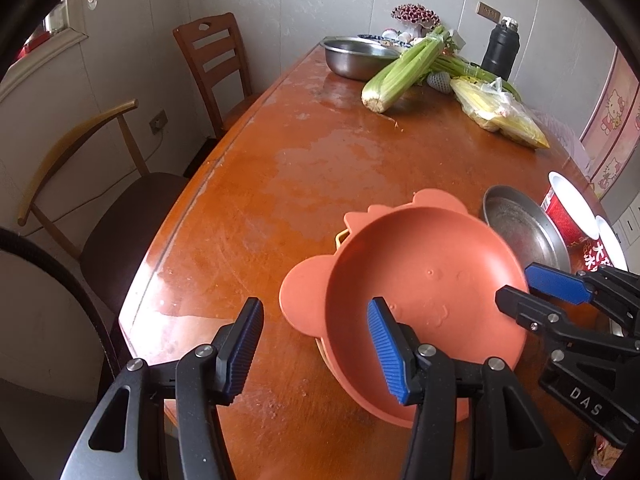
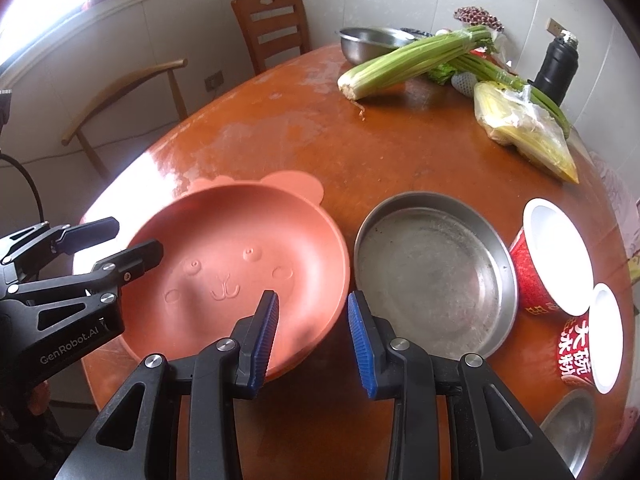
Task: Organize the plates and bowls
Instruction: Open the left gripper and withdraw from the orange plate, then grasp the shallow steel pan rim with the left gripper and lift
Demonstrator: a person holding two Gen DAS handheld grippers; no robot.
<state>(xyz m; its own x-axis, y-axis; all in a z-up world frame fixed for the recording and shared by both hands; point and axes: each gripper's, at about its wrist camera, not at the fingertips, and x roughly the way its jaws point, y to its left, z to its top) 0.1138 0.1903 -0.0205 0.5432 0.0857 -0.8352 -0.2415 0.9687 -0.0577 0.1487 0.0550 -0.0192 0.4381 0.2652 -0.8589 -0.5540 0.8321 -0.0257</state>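
Observation:
A salmon bear-face plate (image 1: pixel 428 300) (image 2: pixel 236 268) lies on top of another salmon eared plate (image 1: pixel 302 296) near the table's front edge. My left gripper (image 1: pixel 316 352) is open, its right finger over the plate's near-left rim; it also shows in the right wrist view (image 2: pixel 120 242). My right gripper (image 2: pixel 312 340) is open with its jaws on either side of the plate's right rim; it also shows in the left wrist view (image 1: pixel 532 290). A steel plate (image 2: pixel 436 276) (image 1: pixel 520 228) lies just right of the salmon plate.
Two red paper bowls (image 2: pixel 548 260) (image 2: pixel 592 340) lie on their sides at the right, with another steel dish (image 2: pixel 568 432) near the corner. A steel bowl (image 1: pixel 356 56), celery (image 1: pixel 404 68), bagged vegetables (image 1: pixel 496 112) and a black flask (image 1: pixel 502 50) sit at the far end. Chairs (image 1: pixel 216 60) stand left.

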